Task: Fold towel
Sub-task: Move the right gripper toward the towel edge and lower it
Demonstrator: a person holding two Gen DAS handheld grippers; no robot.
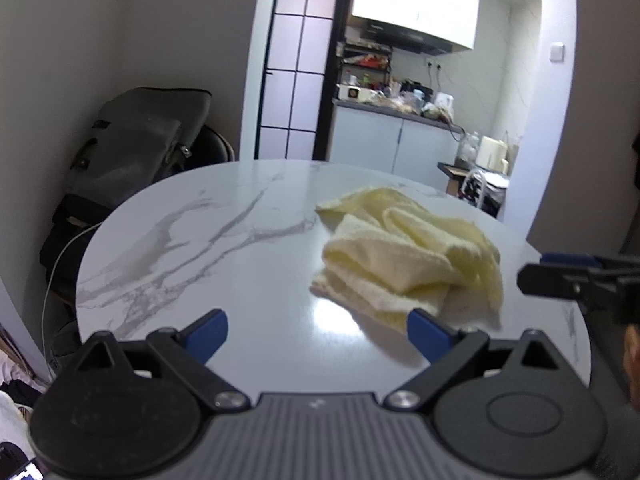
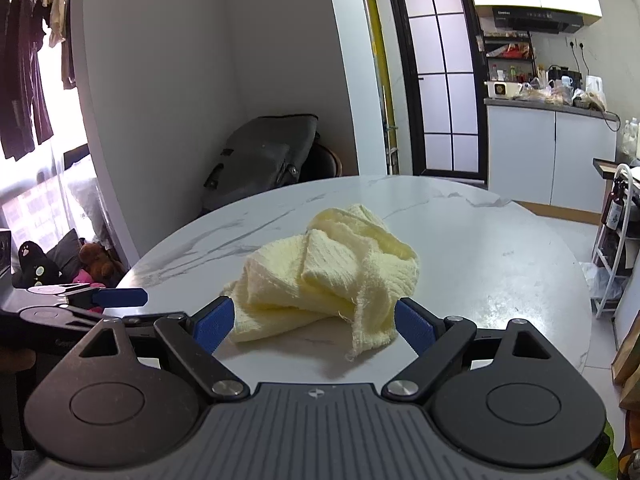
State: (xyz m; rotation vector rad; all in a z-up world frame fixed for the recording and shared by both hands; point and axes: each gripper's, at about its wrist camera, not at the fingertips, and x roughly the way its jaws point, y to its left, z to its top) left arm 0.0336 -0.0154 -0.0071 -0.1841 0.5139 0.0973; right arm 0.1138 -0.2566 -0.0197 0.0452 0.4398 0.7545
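Note:
A pale yellow towel (image 1: 408,256) lies crumpled in a heap on the round white marble table (image 1: 224,240). My left gripper (image 1: 318,332) is open and empty, hovering above the table's near edge, with the towel just ahead of its right finger. In the right wrist view the towel (image 2: 332,276) sits directly in front of my right gripper (image 2: 314,322), which is open with its blue pads either side of the towel's near edge, holding nothing. The right gripper also shows at the right edge of the left wrist view (image 1: 568,280), and the left gripper at the left of the right wrist view (image 2: 116,298).
A grey bag (image 1: 140,140) rests on a chair behind the table against the wall. A kitchen counter (image 1: 396,112) with clutter stands beyond a doorway. A white rack (image 2: 612,240) stands to the right of the table. Stuffed toys (image 2: 92,264) lie at the left.

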